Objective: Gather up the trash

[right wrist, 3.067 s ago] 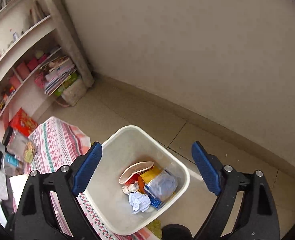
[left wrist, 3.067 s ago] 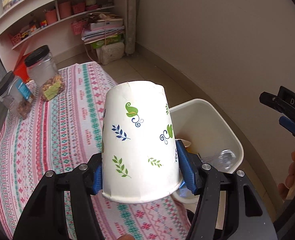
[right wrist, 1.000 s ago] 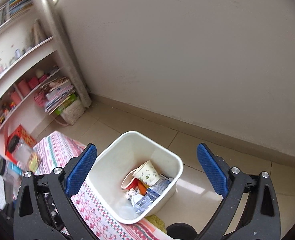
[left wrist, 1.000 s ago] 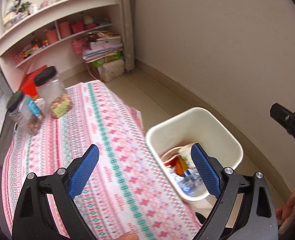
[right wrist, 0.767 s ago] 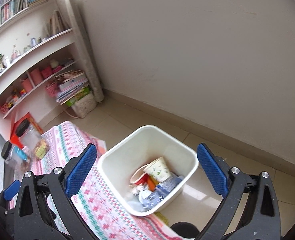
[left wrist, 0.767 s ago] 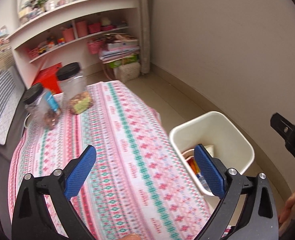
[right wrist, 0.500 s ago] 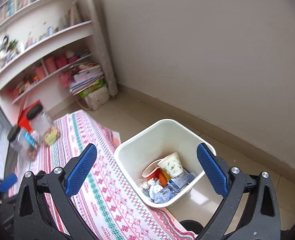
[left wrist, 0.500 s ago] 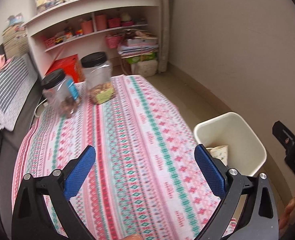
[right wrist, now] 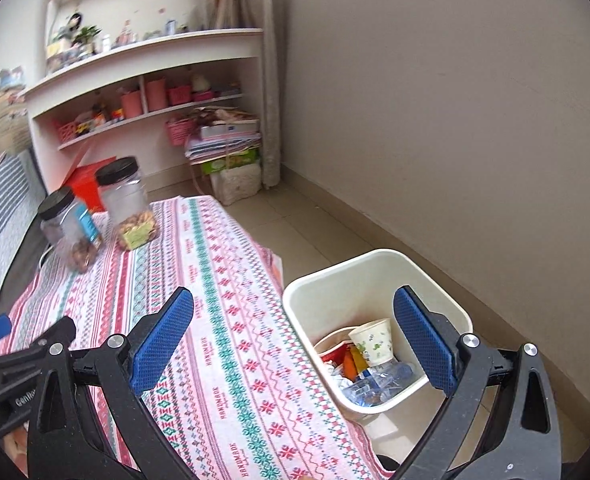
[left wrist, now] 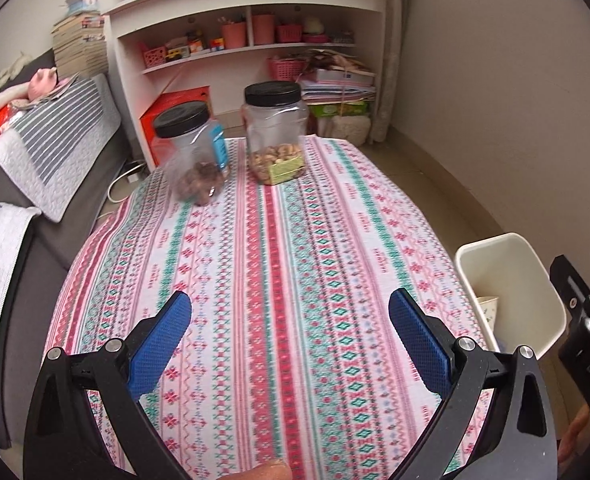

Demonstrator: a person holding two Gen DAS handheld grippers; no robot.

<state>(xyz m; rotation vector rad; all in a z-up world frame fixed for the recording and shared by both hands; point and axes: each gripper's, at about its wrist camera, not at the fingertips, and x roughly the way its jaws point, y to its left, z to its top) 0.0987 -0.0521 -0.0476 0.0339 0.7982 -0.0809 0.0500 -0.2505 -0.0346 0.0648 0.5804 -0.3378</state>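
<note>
The paper cup (right wrist: 373,342) is sitting in the white plastic trash bin (right wrist: 375,270), which stands on the tiled floor just beside the tabletop (left wrist: 279,264). The cup is tipped over on the pile, rim pointing up and toward the left, its long axis slanted rather than upright. It's white paper with little green leaf prints, a plain tapered shape with a rolled rim. Under and around it is a crumpled clear plastic bottle (right wrist: 379,380), something orange and red, and some white crumpled paper. From the left wrist view only a sliver of the cup (left wrist: 489,310) peeks over the bin wall (left wrist: 507,252).

The left hand-held gripper (left wrist: 291,334) is spread wide with nothing between its blue textured pads, hovering over the striped pink, red and teal woven tablecloth. The right hand-held gripper (right wrist: 293,338) is spread wide too, empty, with the bin edge showing between its fingers.

At the far end of the tabletop are two clear plastic jars with black screw lids, one with nuts and a green label (left wrist: 275,136), one with a blue label (left wrist: 193,152).
</note>
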